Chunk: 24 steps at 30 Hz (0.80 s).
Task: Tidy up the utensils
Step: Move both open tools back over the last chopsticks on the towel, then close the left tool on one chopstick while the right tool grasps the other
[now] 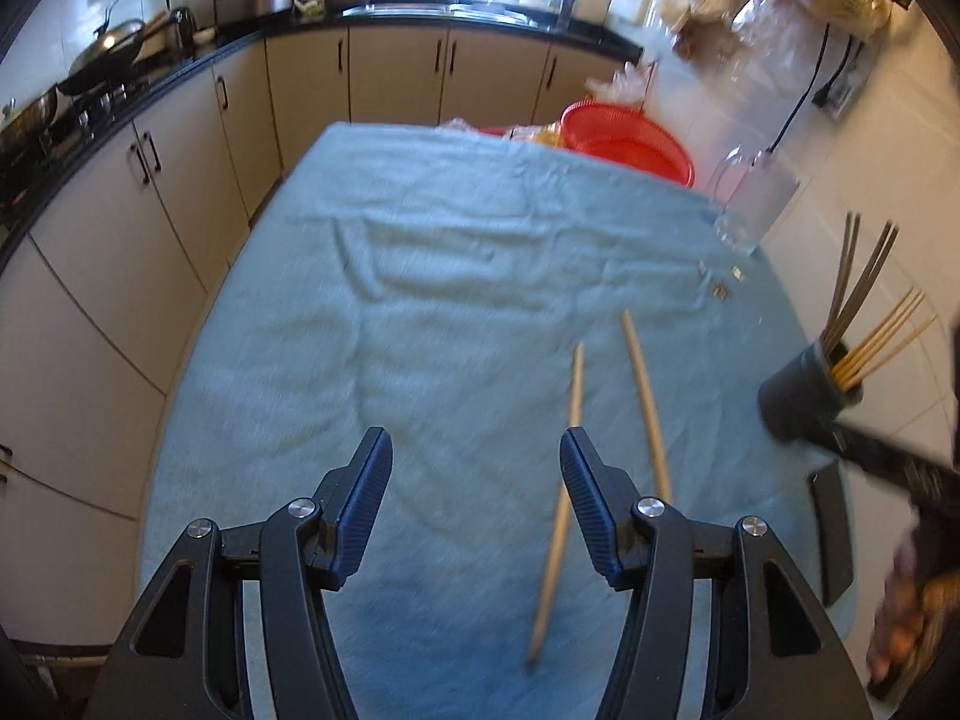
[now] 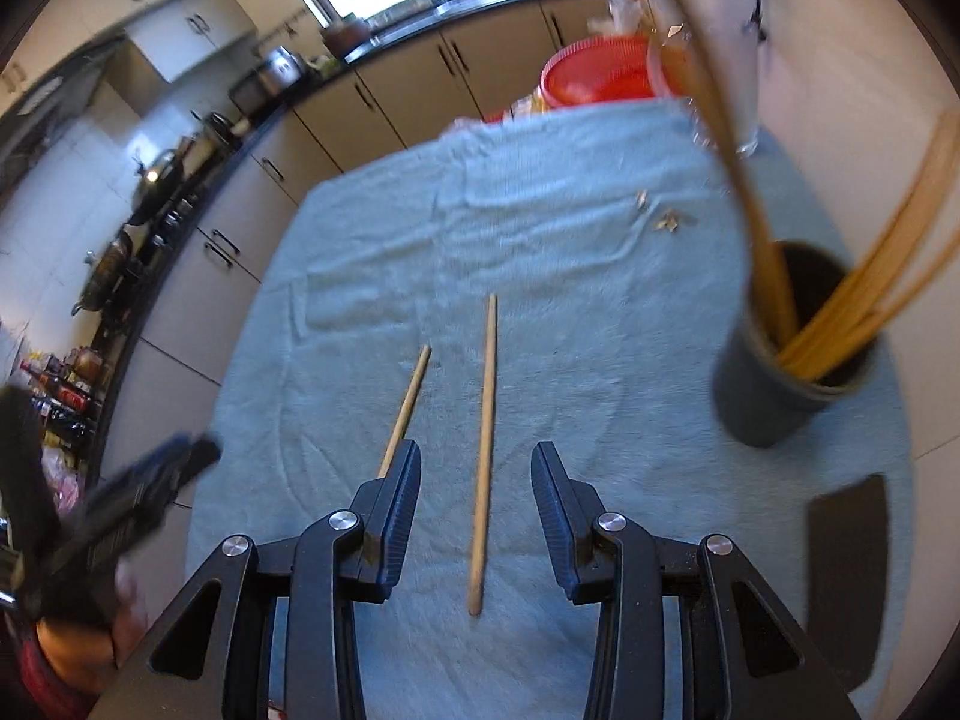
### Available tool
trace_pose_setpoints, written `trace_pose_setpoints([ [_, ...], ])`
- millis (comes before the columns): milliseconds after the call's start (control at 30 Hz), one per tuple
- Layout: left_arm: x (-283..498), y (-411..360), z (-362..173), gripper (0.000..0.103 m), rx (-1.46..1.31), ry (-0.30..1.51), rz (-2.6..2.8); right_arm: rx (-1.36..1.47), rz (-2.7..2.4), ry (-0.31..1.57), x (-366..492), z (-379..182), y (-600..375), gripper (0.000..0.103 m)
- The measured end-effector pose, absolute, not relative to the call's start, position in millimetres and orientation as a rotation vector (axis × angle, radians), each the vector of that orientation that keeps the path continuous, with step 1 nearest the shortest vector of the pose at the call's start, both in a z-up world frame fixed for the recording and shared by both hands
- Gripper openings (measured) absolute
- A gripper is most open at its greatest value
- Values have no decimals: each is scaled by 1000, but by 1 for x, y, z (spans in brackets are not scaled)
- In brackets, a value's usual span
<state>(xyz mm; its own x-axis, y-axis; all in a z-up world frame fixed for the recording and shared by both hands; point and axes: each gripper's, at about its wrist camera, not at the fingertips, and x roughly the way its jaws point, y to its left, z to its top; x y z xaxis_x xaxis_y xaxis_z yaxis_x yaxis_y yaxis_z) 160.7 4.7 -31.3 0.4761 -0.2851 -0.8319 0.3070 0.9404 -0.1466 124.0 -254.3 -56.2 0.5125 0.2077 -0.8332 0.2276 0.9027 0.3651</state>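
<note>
Left wrist view:
- Left gripper [image 1: 476, 450]: jaws spread wide, nothing between them, poised above the blue-green towel [image 1: 420, 312].
- Two wooden chopsticks on the towel, apart from each other. Left chopstick [image 1: 561, 498]: passes behind the right-hand finger [image 1: 585, 498], near end toward the camera. Right chopstick [image 1: 647, 408]: just beyond that finger, outside the jaw gap.
- Dark utensil holder [image 1: 804, 390] at far right on the towel, already loaded with pale bamboo chopsticks [image 1: 882, 336] and darker ones [image 1: 858, 270].
- Clear bottle [image 1: 750, 204] and red basket [image 1: 630, 138] at the far end; not part of the step.

Right wrist view:
- Right gripper [image 2: 474, 474]: jaws spread, gripping nothing. Right chopstick [image 2: 483, 450] running lengthwise through the gap; contact with either finger not evident.
- Left chopstick [image 2: 408, 402]: lower end hidden behind the left-hand finger [image 2: 399, 486].
- Utensil holder [image 2: 792, 354] forward and to the right, well apart from both loose sticks, mouth open.

Step in hand, as judged: collection of the last two loose chopsticks; neither yet grasped. Next move: lower over the centred stick, close across its shaft near mid-length, lift, tip upright, insert into holder. Risk: thin round stick rolling on soft cloth during closure.
</note>
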Motion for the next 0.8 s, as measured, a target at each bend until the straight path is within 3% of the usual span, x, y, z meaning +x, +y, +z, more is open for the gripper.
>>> trace_pose_setpoints([
  [400, 150, 55, -58, 57, 87, 1057, -360, 368, -104, 1196, 227, -116, -234, 26],
  [533, 153, 62, -62, 57, 86, 1067, -367, 400, -142, 1246, 233, -134, -238, 23],
  [667, 159, 56, -64, 57, 84, 1079, -389, 414, -143, 1240, 227, -134, -241, 8],
  [800, 168, 37, -67, 57, 83, 1098, -437, 429, -108, 1208, 209, -122, -242, 7],
])
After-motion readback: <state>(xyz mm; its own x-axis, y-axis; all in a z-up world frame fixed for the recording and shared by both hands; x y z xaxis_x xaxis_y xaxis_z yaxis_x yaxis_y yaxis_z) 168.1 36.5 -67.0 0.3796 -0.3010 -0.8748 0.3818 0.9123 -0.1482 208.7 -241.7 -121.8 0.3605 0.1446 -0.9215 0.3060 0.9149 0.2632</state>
